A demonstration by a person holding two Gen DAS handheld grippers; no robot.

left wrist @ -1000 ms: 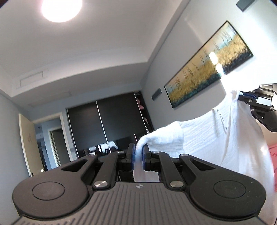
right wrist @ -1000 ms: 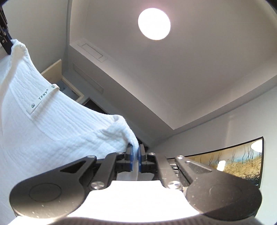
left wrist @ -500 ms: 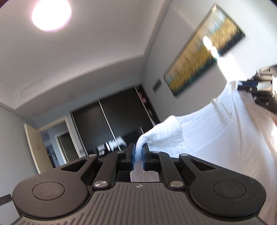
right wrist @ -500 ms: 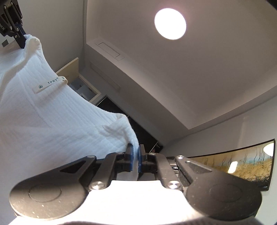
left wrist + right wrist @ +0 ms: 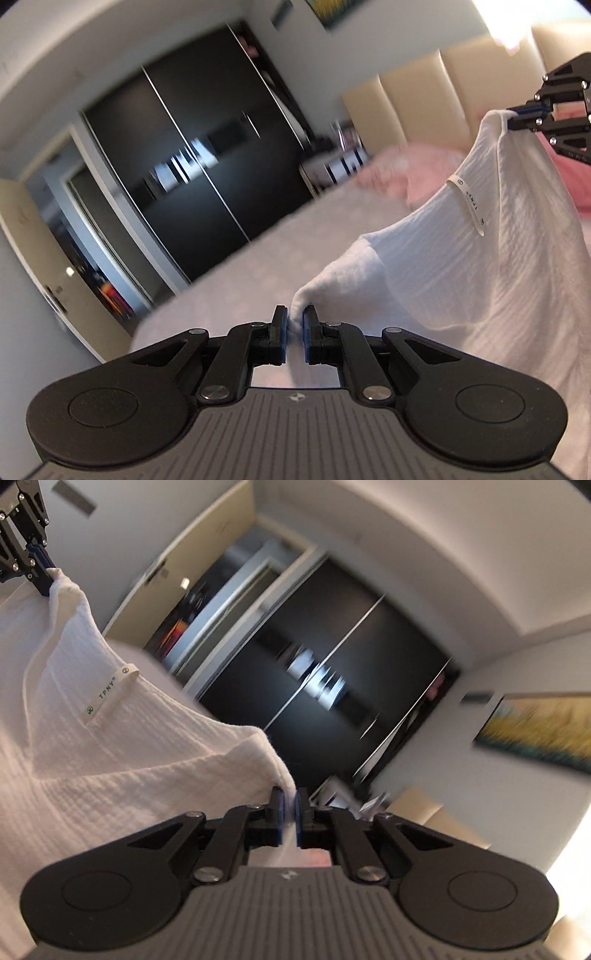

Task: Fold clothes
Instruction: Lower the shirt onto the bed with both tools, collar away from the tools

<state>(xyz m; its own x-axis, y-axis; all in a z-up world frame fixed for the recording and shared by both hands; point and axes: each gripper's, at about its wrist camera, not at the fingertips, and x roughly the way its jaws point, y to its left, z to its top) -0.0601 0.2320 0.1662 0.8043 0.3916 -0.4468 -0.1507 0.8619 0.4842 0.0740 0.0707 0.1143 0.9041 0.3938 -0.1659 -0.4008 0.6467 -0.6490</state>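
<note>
left wrist view: the left gripper (image 5: 294,334) has its fingers (image 5: 279,332) pinched on a bunched corner of a white ribbed garment (image 5: 480,280), the cloth squeezed between the blue pads. the garment stretches up and to the right, held in the air above a pale bed (image 5: 266,258), its neckline sagging between the two grips. a narrow brand label (image 5: 470,201) is sewn inside the collar. at the upper right edge, the right gripper (image 5: 517,114) clamps the opposite top corner of the garment, its fingers closed on the fabric. beyond the cloth, a pink pillow (image 5: 402,171) lies toward the head of the bed against a cream padded headboard (image 5: 424,96). a dark sliding wardrobe (image 5: 192,162) fills the far wall, blurred, with an open doorway (image 5: 74,229) beside it.

right wrist view: the right gripper (image 5: 290,814) shows its fingers (image 5: 276,812) closed on a corner of the same white ribbed garment (image 5: 110,768), which spreads away to the left and fills the lower left of the frame. the brand label (image 5: 110,692) sits on the collar between the two grips. at the top left corner, the left gripper (image 5: 42,574) holds the far corner of the cloth, fingers shut on it. behind, the dark sliding wardrobe (image 5: 332,686) and a framed yellow painting (image 5: 535,731) are smeared by motion.
</note>
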